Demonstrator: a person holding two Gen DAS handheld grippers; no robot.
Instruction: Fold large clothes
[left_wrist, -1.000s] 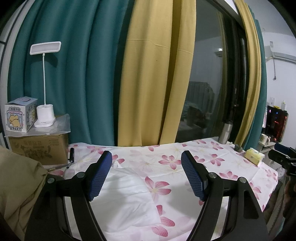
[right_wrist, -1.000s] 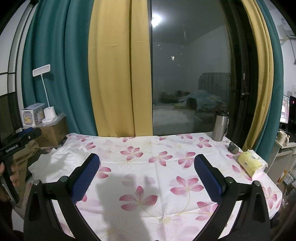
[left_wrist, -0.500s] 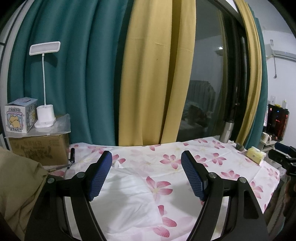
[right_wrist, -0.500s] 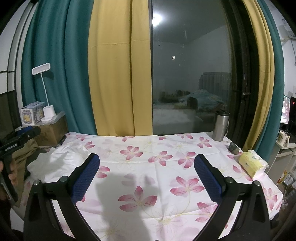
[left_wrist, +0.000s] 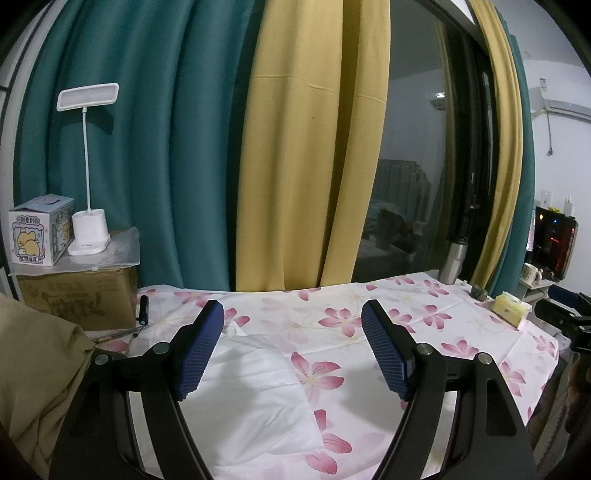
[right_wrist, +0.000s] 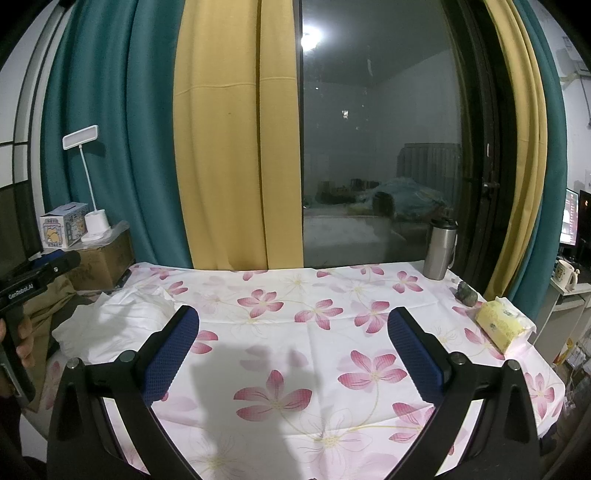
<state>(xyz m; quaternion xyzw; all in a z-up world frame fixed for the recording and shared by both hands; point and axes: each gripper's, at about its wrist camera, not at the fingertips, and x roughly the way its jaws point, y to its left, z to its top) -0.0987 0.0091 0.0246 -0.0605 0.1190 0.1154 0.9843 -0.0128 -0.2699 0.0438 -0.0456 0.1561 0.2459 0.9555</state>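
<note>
**Both tongs open above the counter, white garment at left end**

Left tongs (left_wrist: 293, 350): spread wide, blue pads apart, nothing held. Poised over the white garment (left_wrist: 251, 398), not touching it. Garment crumpled, lying on the floral tablecloth (left_wrist: 424, 314) at the counter's left end; seen also from the right wrist view (right_wrist: 122, 325). Tan fabric (left_wrist: 33, 373) bunched at near left, beside the garment.

Right tongs (right_wrist: 293, 352): spread wide, empty, over bare tablecloth near the counter's middle, well apart from the garment. Hand (right_wrist: 22, 339) at far left of right view, gripping the left tool's handle.

Mid distance: black pen-like object (left_wrist: 143, 308) by the cardboard box (left_wrist: 77, 299). Yellow tissue pack (right_wrist: 498, 325) near the right edge, small dark stone-like lump (right_wrist: 466, 292) just beyond it.

Farther: steel tumbler (right_wrist: 439, 249) upright at the back right corner. White desk lamp (left_wrist: 88, 225) and small printed carton (left_wrist: 38, 229) atop the cardboard box. Behind all, teal curtain (left_wrist: 166, 147), yellow curtain (left_wrist: 314, 147), dark window glass (right_wrist: 376, 129).
</note>
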